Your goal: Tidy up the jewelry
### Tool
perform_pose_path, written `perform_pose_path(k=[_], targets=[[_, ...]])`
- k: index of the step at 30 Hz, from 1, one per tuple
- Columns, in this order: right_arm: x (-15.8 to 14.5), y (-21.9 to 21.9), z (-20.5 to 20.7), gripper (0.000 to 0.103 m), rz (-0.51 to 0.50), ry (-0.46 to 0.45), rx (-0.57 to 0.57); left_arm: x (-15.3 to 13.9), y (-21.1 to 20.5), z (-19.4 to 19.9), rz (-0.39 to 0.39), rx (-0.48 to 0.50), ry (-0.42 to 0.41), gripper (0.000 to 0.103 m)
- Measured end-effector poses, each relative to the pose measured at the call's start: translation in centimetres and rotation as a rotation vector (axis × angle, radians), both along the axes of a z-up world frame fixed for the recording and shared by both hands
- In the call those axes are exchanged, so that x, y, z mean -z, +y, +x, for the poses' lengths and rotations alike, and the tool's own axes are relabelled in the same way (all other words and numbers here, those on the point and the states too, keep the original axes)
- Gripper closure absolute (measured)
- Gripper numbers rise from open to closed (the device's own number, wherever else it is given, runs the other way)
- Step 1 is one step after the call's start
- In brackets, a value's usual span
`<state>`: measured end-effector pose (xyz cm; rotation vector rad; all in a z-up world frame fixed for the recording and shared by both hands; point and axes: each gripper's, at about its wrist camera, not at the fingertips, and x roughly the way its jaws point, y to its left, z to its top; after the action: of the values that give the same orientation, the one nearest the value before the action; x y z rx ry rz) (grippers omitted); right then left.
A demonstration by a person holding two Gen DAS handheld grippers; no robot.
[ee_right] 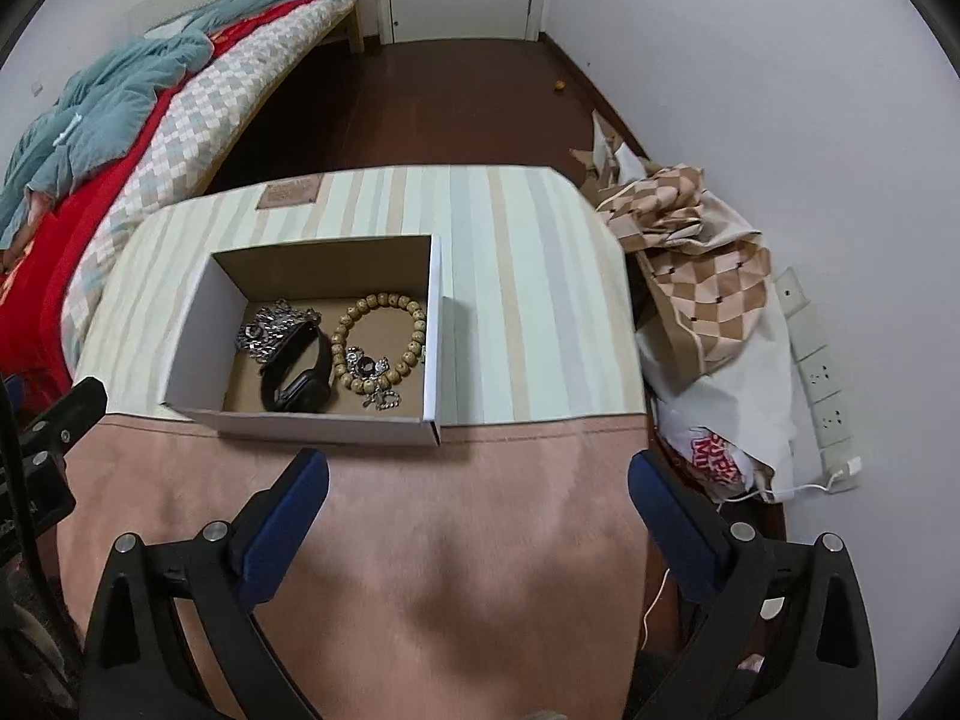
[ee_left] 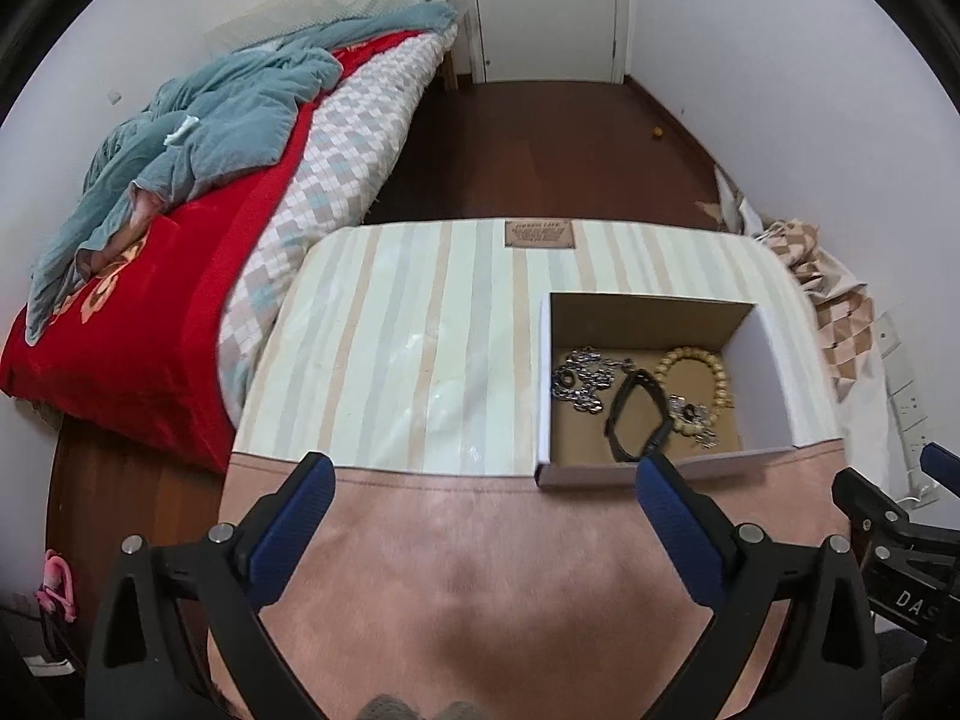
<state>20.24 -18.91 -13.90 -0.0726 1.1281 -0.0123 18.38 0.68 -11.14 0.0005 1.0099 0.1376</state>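
The left gripper (ee_left: 483,483) and the right gripper (ee_right: 478,477) both hover with fingers spread wide and nothing between them, above the pink near part of the table cover (ee_right: 420,540). Just ahead of them sits the open cardboard box (ee_right: 324,423). Inside lie a silver chain (ee_right: 270,330), a black watch (ee_right: 297,375) and a wooden bead bracelet (ee_right: 414,324), close together.

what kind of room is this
Most likely a bedroom: a bed with a red blanket runs along the wall, a door stands beyond, and a jewelry box sits on a cloth-covered table.
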Motion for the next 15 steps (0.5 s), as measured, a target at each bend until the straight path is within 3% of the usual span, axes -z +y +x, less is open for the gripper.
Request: perform_pose_path(k=[15], targets=[[-13.8,-0.7,-11.5,0.002,0.015,-0.206,-0.001,-11.6,-0.5,-10.0,-0.026,0.033,-0.169,0.001]])
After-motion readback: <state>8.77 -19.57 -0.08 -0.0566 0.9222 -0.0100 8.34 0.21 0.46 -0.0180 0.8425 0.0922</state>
